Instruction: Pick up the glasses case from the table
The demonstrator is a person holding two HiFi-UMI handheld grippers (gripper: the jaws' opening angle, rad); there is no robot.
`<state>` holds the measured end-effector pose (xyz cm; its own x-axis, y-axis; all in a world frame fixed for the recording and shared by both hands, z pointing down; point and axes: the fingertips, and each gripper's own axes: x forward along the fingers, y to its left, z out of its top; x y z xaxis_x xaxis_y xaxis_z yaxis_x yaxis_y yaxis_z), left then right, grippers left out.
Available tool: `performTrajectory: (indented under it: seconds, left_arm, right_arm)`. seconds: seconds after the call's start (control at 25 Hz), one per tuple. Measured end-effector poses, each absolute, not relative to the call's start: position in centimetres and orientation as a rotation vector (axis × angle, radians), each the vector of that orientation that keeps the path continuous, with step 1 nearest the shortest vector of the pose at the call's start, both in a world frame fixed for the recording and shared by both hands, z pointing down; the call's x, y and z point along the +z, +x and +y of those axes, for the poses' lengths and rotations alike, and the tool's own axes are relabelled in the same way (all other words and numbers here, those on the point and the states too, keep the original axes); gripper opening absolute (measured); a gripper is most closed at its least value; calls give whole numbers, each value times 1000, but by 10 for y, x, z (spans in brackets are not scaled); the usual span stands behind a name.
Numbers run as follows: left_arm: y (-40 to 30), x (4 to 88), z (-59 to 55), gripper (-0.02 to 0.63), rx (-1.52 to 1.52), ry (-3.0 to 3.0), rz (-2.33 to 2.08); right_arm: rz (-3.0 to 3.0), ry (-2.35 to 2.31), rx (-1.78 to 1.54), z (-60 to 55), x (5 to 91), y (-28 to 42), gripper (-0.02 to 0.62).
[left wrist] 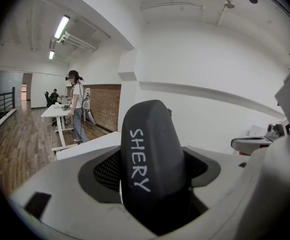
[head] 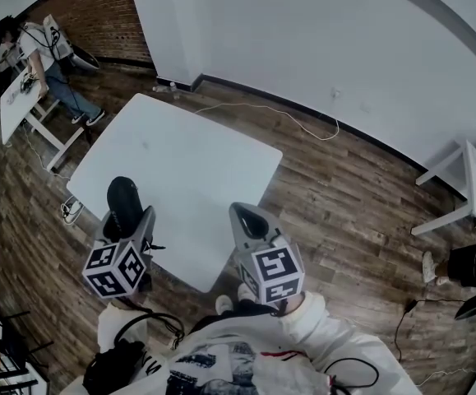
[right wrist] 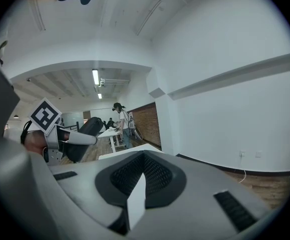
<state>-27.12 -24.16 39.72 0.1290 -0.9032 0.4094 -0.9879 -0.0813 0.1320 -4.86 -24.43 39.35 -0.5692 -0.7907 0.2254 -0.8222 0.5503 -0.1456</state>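
Note:
The glasses case [head: 124, 202] is black and oval. My left gripper [head: 136, 223] is shut on it and holds it in the air over the near left edge of the white table [head: 196, 155]. In the left gripper view the case [left wrist: 150, 149] stands on end between the jaws with white lettering on its side. My right gripper [head: 244, 217] hovers over the table's near right edge, shut and with nothing in it. Its jaws meet in a thin seam in the right gripper view [right wrist: 136, 204]. The left gripper and the case [right wrist: 82, 134] show at that view's left.
A person [head: 36, 44] stands at a second white desk [head: 16, 97] at the far left. Another white desk [head: 468, 179] stands at the right. A white cable [head: 303, 122] lies on the wooden floor along the white wall behind the table.

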Motion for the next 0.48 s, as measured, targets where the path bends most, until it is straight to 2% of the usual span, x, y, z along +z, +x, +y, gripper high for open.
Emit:
performTrajectory:
  seconds: [0.48]
  left_arm:
    - [-260,398,-242,364,311,2073,-1797]
  right_arm:
    - [-2626,1415,352,-238,392,-40,-6]
